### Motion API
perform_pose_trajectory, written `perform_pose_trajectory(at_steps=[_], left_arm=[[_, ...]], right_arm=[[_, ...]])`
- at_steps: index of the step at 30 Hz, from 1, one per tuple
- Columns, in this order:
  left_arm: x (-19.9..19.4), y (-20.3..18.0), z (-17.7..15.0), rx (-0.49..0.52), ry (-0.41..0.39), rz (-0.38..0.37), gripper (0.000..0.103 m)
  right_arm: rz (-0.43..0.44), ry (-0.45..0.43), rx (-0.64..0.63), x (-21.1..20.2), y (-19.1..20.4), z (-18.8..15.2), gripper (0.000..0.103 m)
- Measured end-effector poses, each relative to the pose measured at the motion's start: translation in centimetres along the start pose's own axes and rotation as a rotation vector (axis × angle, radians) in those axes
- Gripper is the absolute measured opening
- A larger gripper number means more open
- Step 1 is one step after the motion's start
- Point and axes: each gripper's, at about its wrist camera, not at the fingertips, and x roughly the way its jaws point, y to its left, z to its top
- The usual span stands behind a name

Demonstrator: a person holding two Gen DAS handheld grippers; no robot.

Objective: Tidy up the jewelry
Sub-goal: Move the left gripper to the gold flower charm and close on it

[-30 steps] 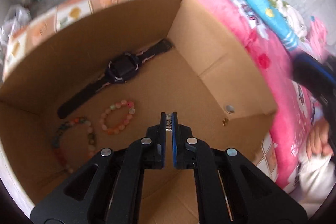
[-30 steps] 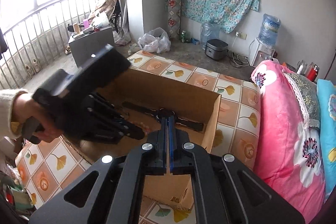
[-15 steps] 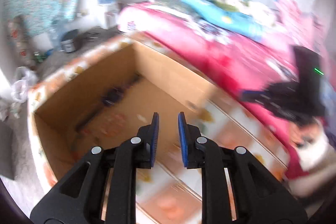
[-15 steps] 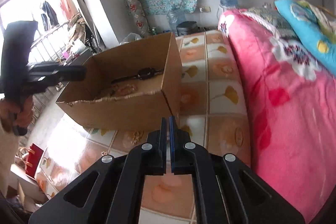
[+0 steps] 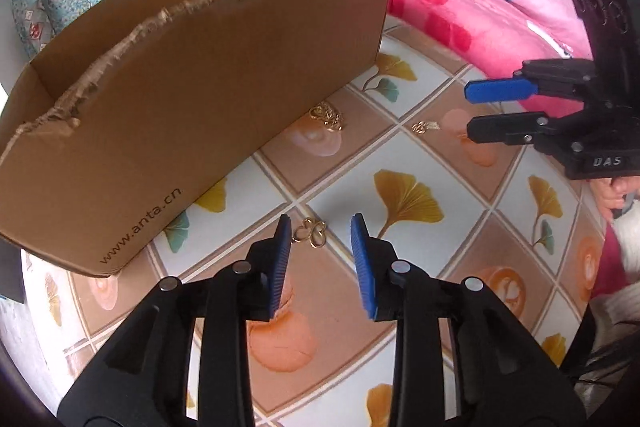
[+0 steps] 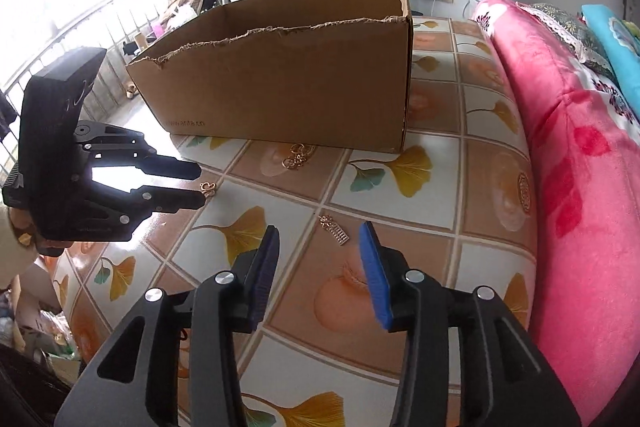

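A small gold clover-shaped piece (image 5: 309, 231) lies on the ginkgo-print sheet, just ahead of my left gripper (image 5: 321, 227). The left jaws are opening and hold nothing. In the right wrist view the same clover piece (image 6: 208, 188) sits at the tips of the left gripper (image 6: 200, 185). My right gripper (image 6: 320, 231) hovers low over a gold comb-like pendant (image 6: 334, 227); its jaws are opening around empty air. A pile of gold chain (image 6: 298, 155) rests against the front of the cardboard box (image 6: 288, 79). From here the box's inside is hidden.
The box (image 5: 192, 75) has a torn front rim and stands to the left of the left gripper. A pink flowered blanket (image 6: 568, 155) rises along the right side. The right gripper (image 5: 472, 111) and a hand holding it come in from the right, near the pendant (image 5: 424, 126).
Both grippers went from shut to open. The left one left the inside of the box and dropped to the sheet in front of it. The right one sank low over the sheet.
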Motion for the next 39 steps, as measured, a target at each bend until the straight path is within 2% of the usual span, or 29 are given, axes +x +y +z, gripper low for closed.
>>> perform_pose_trajectory(at_steps=[2,3,4,7,9,11,15,17,19,24,26,29,32,34,37,39], left_arm=[[0.4,-0.3,0.5,0.018,-0.015,0.024,0.030],[0.4,-0.3,0.5,0.025,-0.021,0.035,0.027],[0.2,-0.2,0.5,0.026,-0.024,0.024,0.014],[0.2,-1.0,0.2,0.089,-0.017,0.051,0.000],[0.1,-1.3,0.0,0.100,-0.006,0.069,0.000],[-0.1,-0.8,0.1,0.087,0.000,0.051,0.000],[-1.9,2.0,-0.1,-0.058,-0.053,-0.007,0.000],[-2.9,2.9,-0.6,-0.125,-0.058,-0.047,0.005],[-3.4,2.5,-1.6,-0.108,-0.038,-0.004,0.005],[-2.4,0.1,-3.0,-0.005,0.019,0.000,0.007],[-2.5,-0.1,-2.8,-0.030,0.007,0.003,0.008],[-2.4,0.4,-2.4,-0.125,0.001,-0.048,0.012],[-2.0,0.2,-2.2,-0.158,-0.022,-0.056,0.012],[-1.5,0.1,-1.9,-0.219,-0.039,-0.107,0.012],[-0.2,-0.4,-1.4,-0.285,-0.047,-0.264,0.012],[-0.6,-0.5,-1.3,-0.277,-0.069,-0.271,0.012]], right_arm=[[0.008,0.001,0.009,0.2,-0.2,-0.1,0.041],[0.010,0.002,0.017,0.3,-0.4,-0.1,0.041],[0.009,0.003,0.023,0.4,-0.5,-0.1,0.042],[0.016,0.014,0.037,0.8,-0.8,-0.2,0.042],[0.010,0.027,0.030,1.1,-0.8,-0.4,0.042],[0.011,0.041,0.023,1.4,-0.8,-0.7,0.042],[0.004,0.055,0.018,1.6,-0.6,-1.0,0.042],[0.011,0.049,0.024,1.4,-0.7,-1.2,0.047],[0.012,0.044,0.034,1.4,-0.9,-1.4,0.048],[0.020,0.007,0.054,1.5,-1.3,-2.0,0.049],[0.027,0.001,0.059,1.5,-1.5,-2.0,0.051],[0.039,-0.005,0.081,1.5,-1.9,-2.0,0.054],[0.063,-0.009,0.103,1.6,-2.3,-1.9,0.056],[0.072,-0.010,0.105,1.6,-2.3,-1.9,0.057],[0.071,-0.009,0.101,1.6,-2.1,-1.8,0.058],[0.065,-0.007,0.094,1.7,-2.0,-1.8,0.059]])
